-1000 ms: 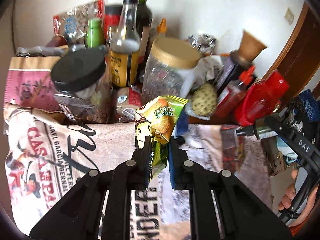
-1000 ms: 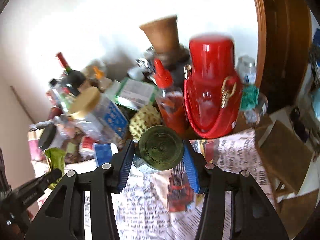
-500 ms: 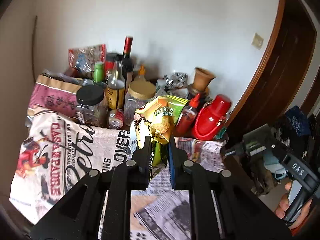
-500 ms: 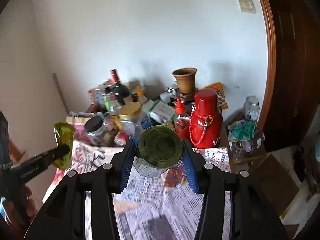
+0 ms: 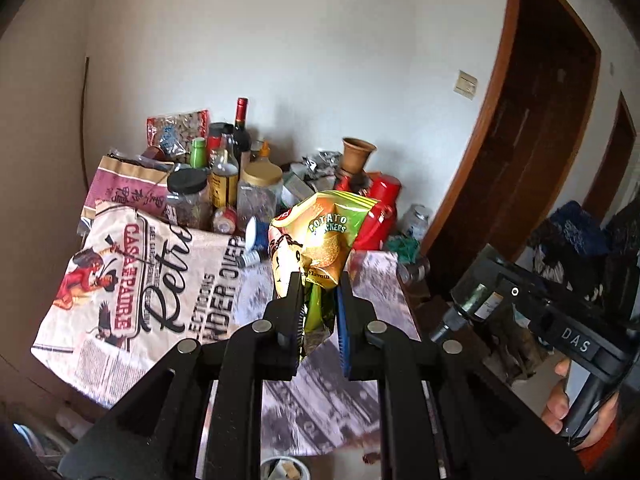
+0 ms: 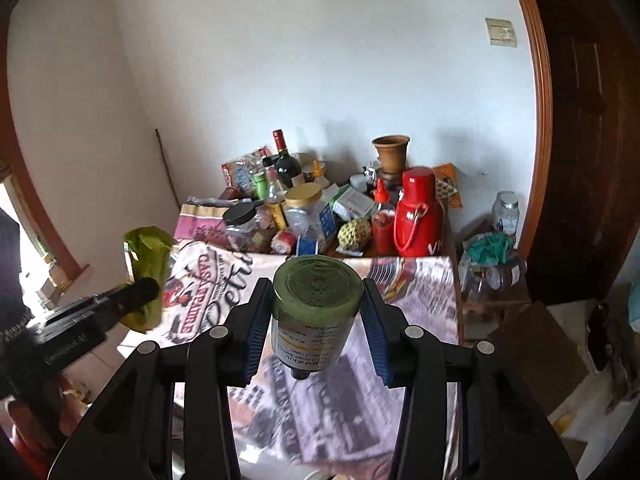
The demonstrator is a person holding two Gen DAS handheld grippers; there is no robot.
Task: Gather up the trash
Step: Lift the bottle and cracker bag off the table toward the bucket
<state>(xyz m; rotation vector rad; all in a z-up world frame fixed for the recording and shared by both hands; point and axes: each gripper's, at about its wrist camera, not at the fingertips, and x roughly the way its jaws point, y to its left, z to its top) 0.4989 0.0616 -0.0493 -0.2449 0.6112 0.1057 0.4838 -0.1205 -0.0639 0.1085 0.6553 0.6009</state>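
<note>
The left tool is clamped on the lower end of a green and yellow crisp packet, which stands up between the blue pads above the near part of the surface. The right tool carries a green glass bottle between its pads, base toward the camera and neck pointing down and away; the pads touch its sides and the jaws are closing on it. In the left wrist view the right tool appears at the right edge with a hand on its grip, the bottle dark at its tip. In the right wrist view the left tool shows at the lower left, the packet green at its end. Both items are held clear above the surface, which is covered with a printed cloth. Farther back, against the wall, the surface carries crowded goods: a black-lidded jar, a gold-lidded jar, a red flask, a red sauce bottle, a wine bottle and a clay vase. A dark wooden door frame stands to the right.
</note>
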